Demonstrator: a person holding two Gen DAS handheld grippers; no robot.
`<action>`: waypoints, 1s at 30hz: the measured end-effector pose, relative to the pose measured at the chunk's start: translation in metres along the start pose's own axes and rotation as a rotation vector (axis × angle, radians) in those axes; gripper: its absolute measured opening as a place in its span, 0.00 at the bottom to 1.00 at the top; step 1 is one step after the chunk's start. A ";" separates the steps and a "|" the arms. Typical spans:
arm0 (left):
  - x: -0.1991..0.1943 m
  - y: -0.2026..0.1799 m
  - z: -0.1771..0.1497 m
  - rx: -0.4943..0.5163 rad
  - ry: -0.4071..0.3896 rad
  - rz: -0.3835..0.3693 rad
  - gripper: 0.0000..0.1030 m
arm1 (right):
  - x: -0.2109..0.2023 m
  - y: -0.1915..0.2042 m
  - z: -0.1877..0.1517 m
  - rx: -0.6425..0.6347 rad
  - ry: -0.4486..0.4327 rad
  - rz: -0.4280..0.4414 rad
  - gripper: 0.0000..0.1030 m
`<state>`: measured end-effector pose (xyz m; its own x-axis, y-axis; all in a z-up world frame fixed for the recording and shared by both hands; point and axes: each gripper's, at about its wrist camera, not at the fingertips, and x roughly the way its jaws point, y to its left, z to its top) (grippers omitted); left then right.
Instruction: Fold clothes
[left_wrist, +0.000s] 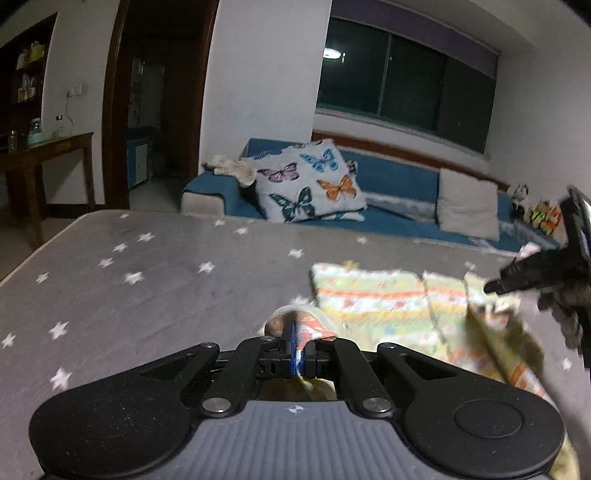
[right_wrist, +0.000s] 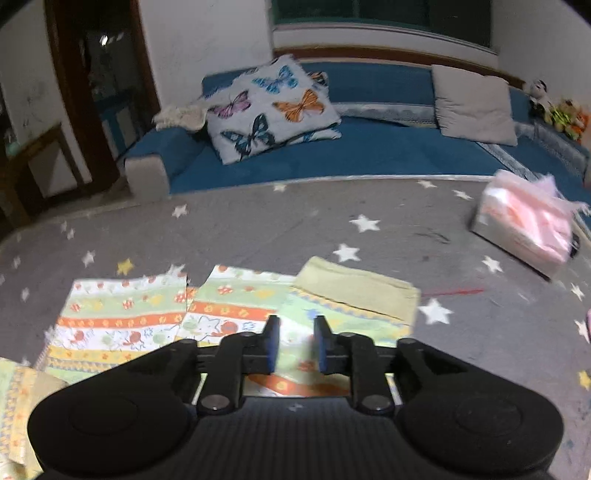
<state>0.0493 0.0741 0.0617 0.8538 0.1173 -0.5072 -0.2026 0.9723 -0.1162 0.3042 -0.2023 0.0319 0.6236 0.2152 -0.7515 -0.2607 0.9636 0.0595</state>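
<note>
Left gripper (left_wrist: 295, 345): I have its jaws clamped tight on a bunched corner of the striped garment (right_wrist: 229, 314); orange-and-white cloth shows squeezed between the blue pads.
Right gripper (right_wrist: 295, 343): I see its jaws parted with a clear gap, hovering just over the garment's waistband end, pressing on nothing.
Garment: I read it as small patterned trousers, spread mostly flat on the grey star-print bed cover (right_wrist: 369, 229), nearer my edge than the far one; its two legs lie side by side, the plain yellow-green band towards the right.
Fold state: my judgement is that a fold is under way, the left corner lifted while the rest lies flat.
Risk, slip: I hold only a thin pinch of cloth; a quick pull could tug it free and drop the corner short.
Risk, drag: with the right claw not pinning anything, the whole garment may slide with my left pull instead of folding.
Risk, skew: the lifted flap looks bunched in the blurred left view, so the crease may land crooked.
Risk, bystander: the pink packet (right_wrist: 528, 225) near the cover's far right edge sits well apart; I doubt I'd hit it.
</note>
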 end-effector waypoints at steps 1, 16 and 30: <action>0.000 0.003 -0.003 0.004 0.014 0.007 0.03 | 0.007 0.006 0.000 -0.013 0.011 -0.008 0.21; 0.001 0.014 -0.019 0.048 0.060 0.004 0.44 | 0.027 0.023 -0.003 -0.090 0.057 -0.111 0.04; 0.016 0.022 -0.021 -0.003 0.105 0.001 0.07 | -0.026 -0.021 -0.007 0.043 -0.022 -0.033 0.02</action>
<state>0.0479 0.0931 0.0329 0.7988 0.0961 -0.5938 -0.2048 0.9716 -0.1183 0.2882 -0.2296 0.0459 0.6474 0.1861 -0.7391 -0.2082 0.9760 0.0634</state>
